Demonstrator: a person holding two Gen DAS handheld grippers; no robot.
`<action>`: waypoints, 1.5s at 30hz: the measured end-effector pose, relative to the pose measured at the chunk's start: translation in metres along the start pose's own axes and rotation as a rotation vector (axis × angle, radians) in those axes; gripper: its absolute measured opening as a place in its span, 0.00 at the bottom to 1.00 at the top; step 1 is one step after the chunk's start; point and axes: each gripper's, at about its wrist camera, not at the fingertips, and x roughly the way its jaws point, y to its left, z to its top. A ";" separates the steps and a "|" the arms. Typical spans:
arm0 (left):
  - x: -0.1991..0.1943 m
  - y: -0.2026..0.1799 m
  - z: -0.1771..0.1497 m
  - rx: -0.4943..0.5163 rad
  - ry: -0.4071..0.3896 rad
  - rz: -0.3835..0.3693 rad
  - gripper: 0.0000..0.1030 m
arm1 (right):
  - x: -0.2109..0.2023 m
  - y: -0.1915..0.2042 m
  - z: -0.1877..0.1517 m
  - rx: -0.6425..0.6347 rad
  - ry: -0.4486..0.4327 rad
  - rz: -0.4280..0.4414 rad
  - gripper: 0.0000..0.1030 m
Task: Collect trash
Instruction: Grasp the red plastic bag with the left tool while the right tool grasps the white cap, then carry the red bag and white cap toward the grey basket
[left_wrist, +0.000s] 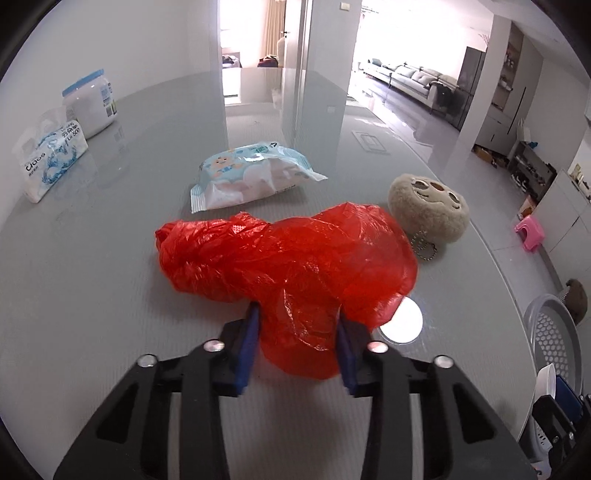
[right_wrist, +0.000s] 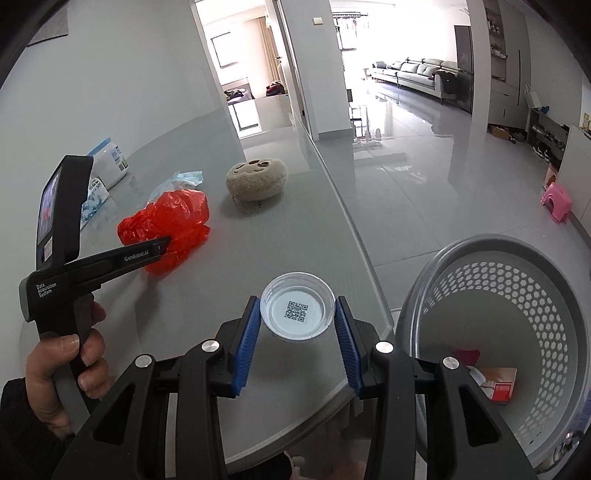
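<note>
Two pieces of trash are in the tongs at once. The red plastic bag (left_wrist: 288, 266) lies crumpled on the grey counter (left_wrist: 110, 295) with its near end bunched between the blue pads of the left tongs (left_wrist: 297, 332), which pinch it. The clear plastic cup (right_wrist: 297, 311), a printed code square on its bottom, sits between the ribbed blue pads of the right tongs (right_wrist: 298, 332), pinched at its sides over the counter's near edge.

From the bag, a pack of baby wipes (left_wrist: 251, 175) lies at 12 o'clock, and a fluffy beige plush (left_wrist: 428, 208) with a ball chain sits at 2 o'clock, just beside the bag's far corner. Well off at 10 o'clock stand a tissue pack (left_wrist: 51, 162) and a white tub (left_wrist: 92, 107) with a blue lid.

From the cup, a grey perforated basket (right_wrist: 491, 317) stands at 3 o'clock, past the counter edge, with a red and white carton in it. A hand (right_wrist: 62, 376) grips the left handle at 9 o'clock.
</note>
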 end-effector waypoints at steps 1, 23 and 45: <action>-0.003 0.001 -0.001 -0.002 -0.002 -0.014 0.18 | -0.001 -0.001 -0.001 0.003 -0.002 -0.001 0.38; -0.082 -0.100 -0.036 0.237 -0.095 -0.218 0.14 | -0.058 -0.088 -0.028 0.154 -0.094 -0.094 0.38; -0.071 -0.232 -0.060 0.473 -0.045 -0.434 0.14 | -0.106 -0.175 -0.061 0.346 -0.161 -0.245 0.38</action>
